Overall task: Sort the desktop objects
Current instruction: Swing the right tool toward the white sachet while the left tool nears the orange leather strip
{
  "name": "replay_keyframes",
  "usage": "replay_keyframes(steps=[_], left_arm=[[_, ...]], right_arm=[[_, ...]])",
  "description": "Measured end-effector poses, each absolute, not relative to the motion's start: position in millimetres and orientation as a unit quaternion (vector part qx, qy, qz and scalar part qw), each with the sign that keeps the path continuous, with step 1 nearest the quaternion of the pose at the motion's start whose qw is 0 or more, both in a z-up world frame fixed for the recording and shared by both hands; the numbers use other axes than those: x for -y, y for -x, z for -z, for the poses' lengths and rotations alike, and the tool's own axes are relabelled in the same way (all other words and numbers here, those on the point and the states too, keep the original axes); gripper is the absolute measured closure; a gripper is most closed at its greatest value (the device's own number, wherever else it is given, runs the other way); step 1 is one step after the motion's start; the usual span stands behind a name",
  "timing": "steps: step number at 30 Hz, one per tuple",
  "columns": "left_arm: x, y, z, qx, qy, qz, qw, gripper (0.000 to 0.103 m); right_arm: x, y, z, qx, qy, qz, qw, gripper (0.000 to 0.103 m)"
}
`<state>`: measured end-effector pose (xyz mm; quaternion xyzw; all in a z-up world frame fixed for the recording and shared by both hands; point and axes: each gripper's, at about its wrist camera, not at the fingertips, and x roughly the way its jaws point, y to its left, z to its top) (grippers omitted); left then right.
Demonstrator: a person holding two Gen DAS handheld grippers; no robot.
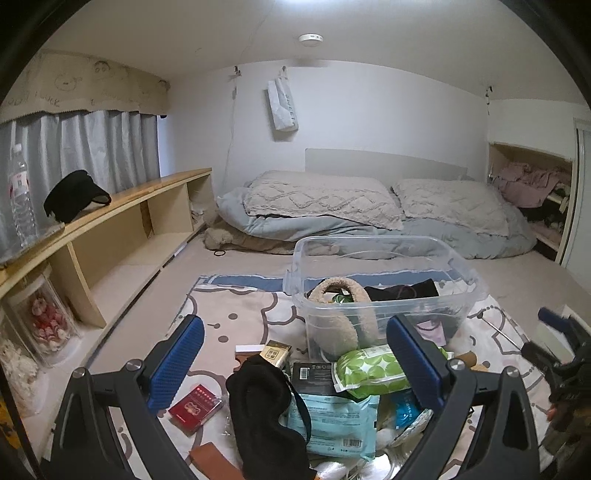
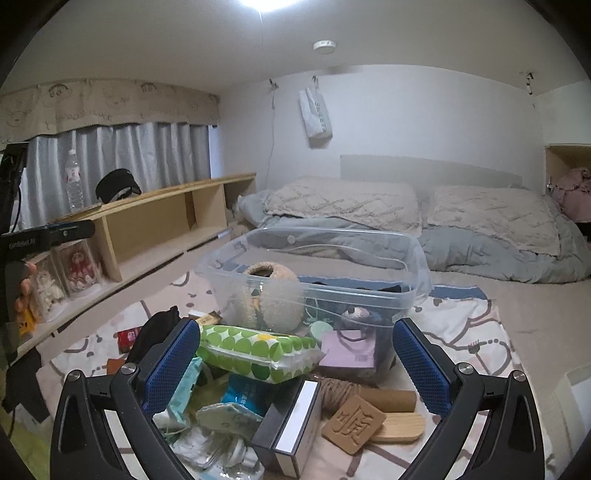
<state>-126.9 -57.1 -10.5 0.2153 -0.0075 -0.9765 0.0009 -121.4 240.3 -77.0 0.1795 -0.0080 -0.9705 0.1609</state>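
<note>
Green-dotted tissue pack [image 2: 255, 350] lies tilted before the clear bin [image 2: 413, 280].

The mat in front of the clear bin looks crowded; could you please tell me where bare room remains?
Bare mat lies left of the clear bin, beyond the red booklet. Between the claws, around the green-dotted pack, it is crowded.

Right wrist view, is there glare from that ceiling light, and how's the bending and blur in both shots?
Right wrist view: the ceiling light blows out white at the top edge, and the wooden shelf bows with fisheye distortion. Left wrist view: the same shelf curves strongly, and the right gripper at the right edge is smeared and soft.
</note>
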Motion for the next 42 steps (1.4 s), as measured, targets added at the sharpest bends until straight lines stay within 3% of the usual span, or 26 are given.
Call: replay_keyframes(steps=[7,21,26,42], left_arm=[[73,128,26,0.012,-0.208,0.978,0.014,0.003],[136,144,69,-0.046,-0.253,0.963,0.084,0.003],[151,146,87,-0.054,-0.273,0.955,0.097,0.003],[193,164,174,-0.065,-0.399,0.905,0.13,0.003]], right_arm=[[-229,114,115,-0.027,-0.208,0.96,0.185,0.0],[-141,75,205,-0.23,-0.311,0.849,0.36,0.0],[-132,78,225,-0.217,-0.364,0.821,0.382,0.0],[-133,109,272,-0.129,-0.502,0.799,0.305,0.0]])
